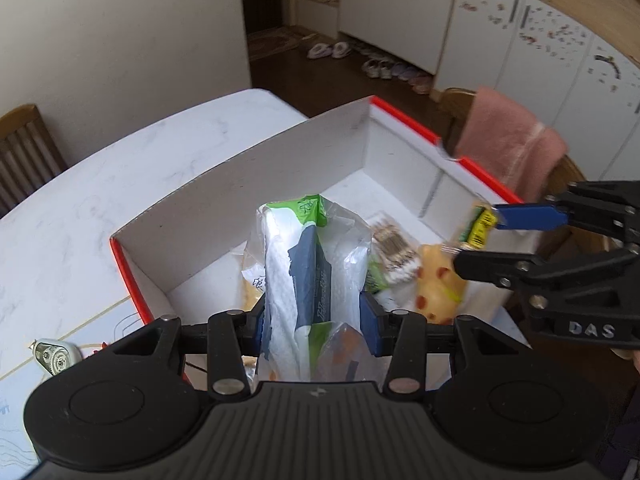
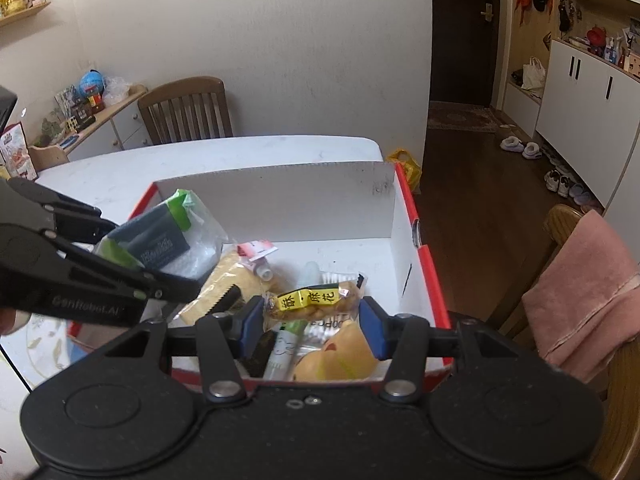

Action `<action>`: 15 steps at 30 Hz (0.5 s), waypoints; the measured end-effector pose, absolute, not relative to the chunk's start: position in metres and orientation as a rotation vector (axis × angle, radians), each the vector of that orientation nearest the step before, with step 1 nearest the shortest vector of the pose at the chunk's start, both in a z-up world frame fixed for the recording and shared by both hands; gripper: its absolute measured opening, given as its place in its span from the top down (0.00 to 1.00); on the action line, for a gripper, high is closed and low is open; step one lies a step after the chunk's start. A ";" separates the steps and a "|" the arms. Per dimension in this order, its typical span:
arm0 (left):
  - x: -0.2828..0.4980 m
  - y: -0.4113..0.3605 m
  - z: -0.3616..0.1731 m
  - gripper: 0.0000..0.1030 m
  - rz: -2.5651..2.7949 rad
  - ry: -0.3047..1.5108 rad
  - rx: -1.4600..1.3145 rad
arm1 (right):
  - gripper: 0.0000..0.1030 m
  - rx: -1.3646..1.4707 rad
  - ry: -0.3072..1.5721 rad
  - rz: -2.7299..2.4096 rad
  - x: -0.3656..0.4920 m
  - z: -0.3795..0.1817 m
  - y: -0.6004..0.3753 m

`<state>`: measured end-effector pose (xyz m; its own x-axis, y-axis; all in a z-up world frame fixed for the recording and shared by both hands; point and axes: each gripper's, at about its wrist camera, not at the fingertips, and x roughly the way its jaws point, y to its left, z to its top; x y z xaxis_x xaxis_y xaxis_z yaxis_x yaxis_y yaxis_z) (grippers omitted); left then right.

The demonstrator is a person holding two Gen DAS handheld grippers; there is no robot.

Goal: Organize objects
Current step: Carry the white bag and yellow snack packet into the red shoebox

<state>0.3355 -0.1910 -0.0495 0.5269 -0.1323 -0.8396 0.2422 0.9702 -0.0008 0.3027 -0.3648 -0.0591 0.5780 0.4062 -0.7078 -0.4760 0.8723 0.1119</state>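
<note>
While gripped: clear packet (image 1: 308, 264) | white, navy, green | crumpled

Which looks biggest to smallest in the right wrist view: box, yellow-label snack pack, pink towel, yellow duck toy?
1. box
2. pink towel
3. yellow-label snack pack and yellow duck toy: alike; the duck is nearer and partly hidden, so unranked.

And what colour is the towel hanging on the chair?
Pink towel, clearest in the right wrist view.
</note>
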 end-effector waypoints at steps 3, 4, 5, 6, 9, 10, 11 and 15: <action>0.347 -0.189 -0.057 0.58 -0.184 1.007 0.133 | 0.51 -0.106 0.821 0.525 0.310 -0.065 -0.362; 0.350 -0.188 -0.059 0.58 -0.173 1.011 0.137 | 0.51 -0.112 0.828 0.529 0.312 -0.067 -0.361; 0.353 -0.188 -0.062 0.58 -0.163 1.016 0.141 | 0.51 -0.118 0.834 0.533 0.315 -0.069 -0.360; 0.356 -0.187 -0.064 0.58 -0.155 1.022 0.145 | 0.51 -0.126 0.841 0.538 0.317 -0.071 -0.357; 0.366 -0.186 -0.074 0.58 -0.138 1.049 0.143 | 0.51 -0.151 0.860 0.547 0.323 -0.078 -0.351; 0.368 -0.186 -0.077 0.58 -0.136 1.057 0.147 | 0.51 -0.160 0.867 0.552 0.325 -0.080 -0.349; 0.370 -0.187 -0.080 0.58 -0.132 1.062 0.156 | 0.51 -0.168 0.876 0.555 0.328 -0.082 -0.348; 0.375 -0.190 -0.092 0.57 -0.125 1.085 0.191 | 0.51 -0.196 0.909 0.556 0.337 -0.092 -0.341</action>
<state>0.3745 -0.1896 -0.0915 0.4618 -0.0076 -0.8869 0.1949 0.9764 0.0932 0.3370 -0.3412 -0.0923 0.4855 0.3729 -0.7907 -0.5342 0.8425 0.0693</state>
